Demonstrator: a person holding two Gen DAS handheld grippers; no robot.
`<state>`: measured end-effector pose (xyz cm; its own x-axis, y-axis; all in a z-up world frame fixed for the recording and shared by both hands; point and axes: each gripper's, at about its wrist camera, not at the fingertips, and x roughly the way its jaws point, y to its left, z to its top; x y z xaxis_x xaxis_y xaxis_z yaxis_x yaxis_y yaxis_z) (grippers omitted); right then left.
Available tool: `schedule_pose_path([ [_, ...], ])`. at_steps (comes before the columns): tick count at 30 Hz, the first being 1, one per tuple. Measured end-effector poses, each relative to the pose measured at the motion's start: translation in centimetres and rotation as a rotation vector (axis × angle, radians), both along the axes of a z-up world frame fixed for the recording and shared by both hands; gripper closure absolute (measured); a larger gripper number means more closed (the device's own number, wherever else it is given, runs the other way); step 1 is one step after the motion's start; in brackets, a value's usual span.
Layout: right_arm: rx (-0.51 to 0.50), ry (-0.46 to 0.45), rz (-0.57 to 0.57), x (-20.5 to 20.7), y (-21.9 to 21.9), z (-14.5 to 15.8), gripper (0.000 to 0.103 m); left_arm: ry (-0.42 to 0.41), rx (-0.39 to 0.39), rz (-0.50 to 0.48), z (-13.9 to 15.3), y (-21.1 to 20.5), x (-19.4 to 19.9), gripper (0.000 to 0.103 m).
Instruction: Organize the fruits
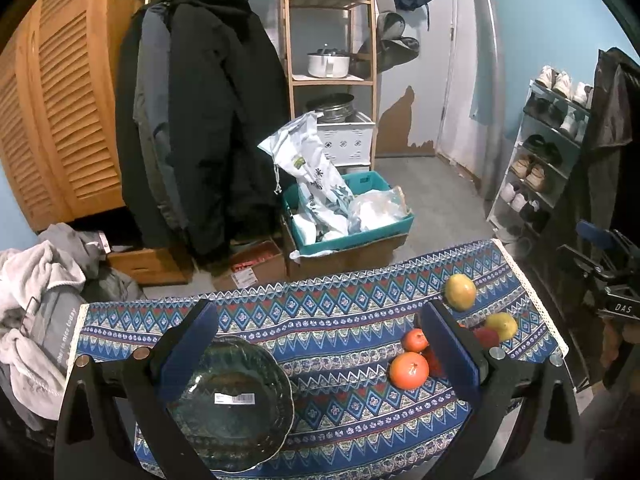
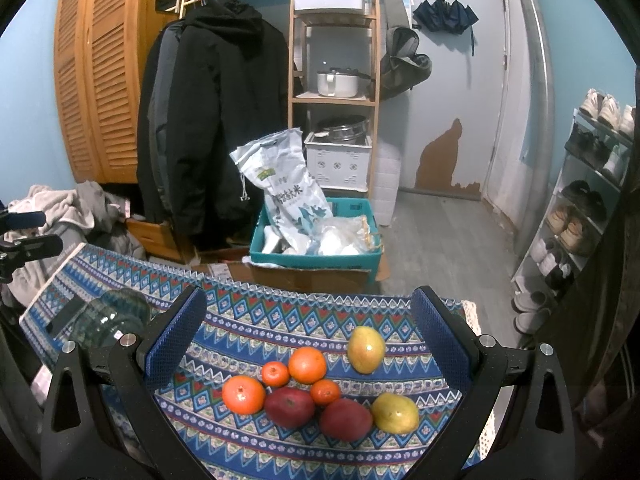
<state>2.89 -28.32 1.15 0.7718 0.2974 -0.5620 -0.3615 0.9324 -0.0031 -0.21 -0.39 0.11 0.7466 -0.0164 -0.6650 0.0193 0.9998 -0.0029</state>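
Note:
A dark green glass bowl (image 1: 234,404) with a barcode label sits on the patterned blue tablecloth (image 1: 340,320), under my open, empty left gripper (image 1: 320,352); it also shows in the right wrist view (image 2: 108,320). My right gripper (image 2: 308,344) is open and empty above a cluster of fruit: several oranges, the largest (image 2: 243,395) at the left, two red apples (image 2: 289,407) (image 2: 345,420) and two yellow mangoes (image 2: 365,349) (image 2: 396,413). In the left wrist view the fruit lies at the right, with an orange (image 1: 409,370) and a mangoes (image 1: 461,292) visible.
Beyond the table's far edge stand a teal crate (image 2: 316,236) with bags on a cardboard box, hanging black coats (image 2: 212,128), a wooden shelf (image 2: 336,80) and a shoe rack (image 2: 580,216). A pile of clothes (image 1: 36,300) lies left of the table.

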Motion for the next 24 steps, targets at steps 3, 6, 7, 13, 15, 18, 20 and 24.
schedule_pose_path([
  [3,-0.001,-0.001,-0.001,0.01,-0.02,0.01,0.003,0.003,-0.003,0.000,-0.02,0.08,0.03,0.001],
  [6,0.000,-0.001,0.000,-0.01,-0.02,0.00,0.003,0.005,-0.006,0.003,-0.11,0.14,0.07,0.001],
  [7,0.000,-0.001,0.000,0.00,-0.02,0.02,0.003,0.007,-0.005,0.003,-0.13,0.15,0.10,0.001],
  [13,0.004,-0.002,-0.001,-0.03,-0.09,-0.01,0.003,0.015,0.001,0.013,-0.35,0.17,0.37,0.001],
  [15,0.008,-0.003,-0.001,0.02,-0.08,0.22,0.003,0.022,0.001,0.019,-0.52,0.24,0.51,0.001],
  [18,0.006,-0.003,-0.001,0.05,-0.07,0.35,0.003,0.028,-0.004,0.027,-0.70,0.32,0.55,0.001],
  [20,0.005,-0.002,0.001,0.05,-0.08,0.37,0.003,0.025,-0.001,0.032,-0.71,0.39,0.58,0.001],
  [24,0.000,0.000,0.007,0.03,0.11,0.45,0.003,0.023,-0.003,0.036,-0.68,0.38,0.52,0.001],
])
